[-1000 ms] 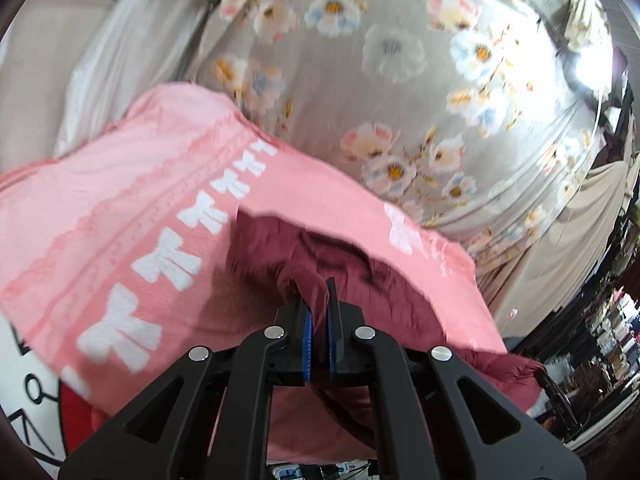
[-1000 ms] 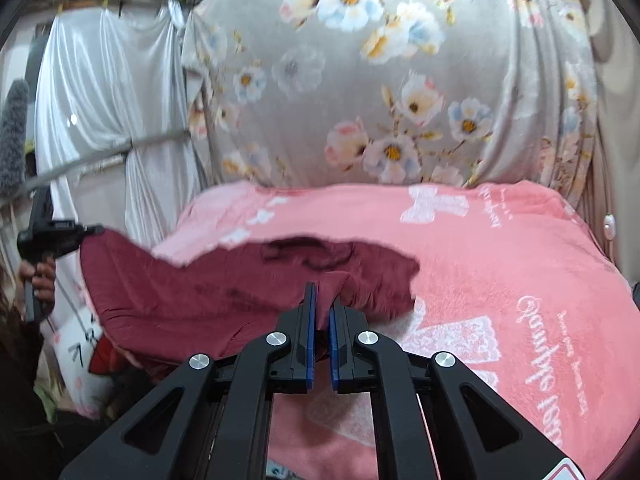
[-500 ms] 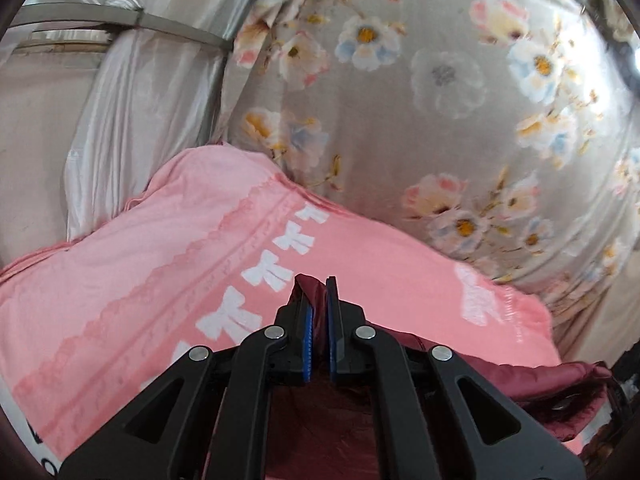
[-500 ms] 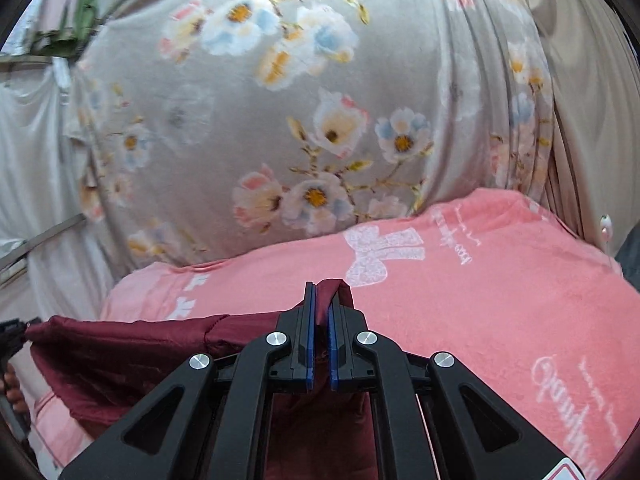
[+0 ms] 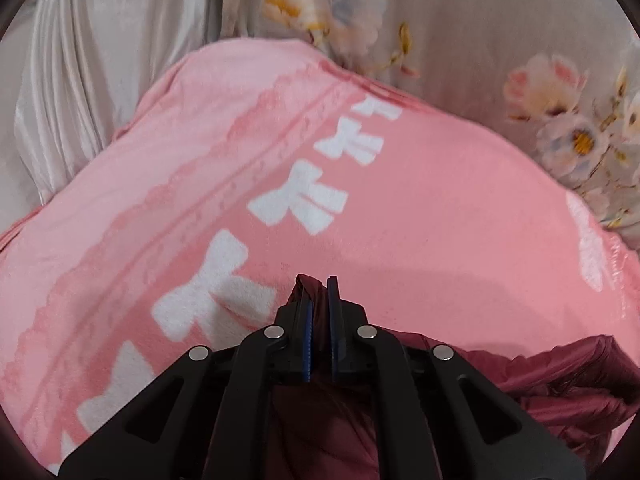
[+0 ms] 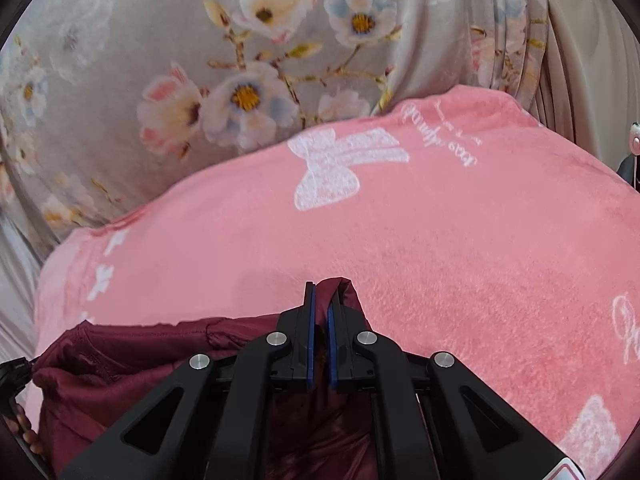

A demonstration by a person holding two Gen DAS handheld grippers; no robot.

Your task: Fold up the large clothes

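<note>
A dark maroon garment (image 5: 568,384) hangs between my two grippers over a pink blanket (image 5: 420,216) with white bows. My left gripper (image 5: 319,286) is shut on one corner of the garment, a tuft of cloth poking out past its fingertips. My right gripper (image 6: 322,290) is shut on another corner of the garment (image 6: 120,364), whose upper edge runs off to the left toward the other gripper at the left edge. Most of the garment hangs below the grippers, hidden by their black bodies.
The pink blanket (image 6: 460,248) covers a bed. A grey floral curtain (image 6: 240,60) hangs behind it and shows in the left wrist view (image 5: 500,40) too. Pale satin drapes (image 5: 92,60) hang at the far left.
Both grippers have carried the garment's corners forward and lower over the blanket, toward the curtain. The garment, earlier spread and hanging in front, now trails below and behind the fingertips.
</note>
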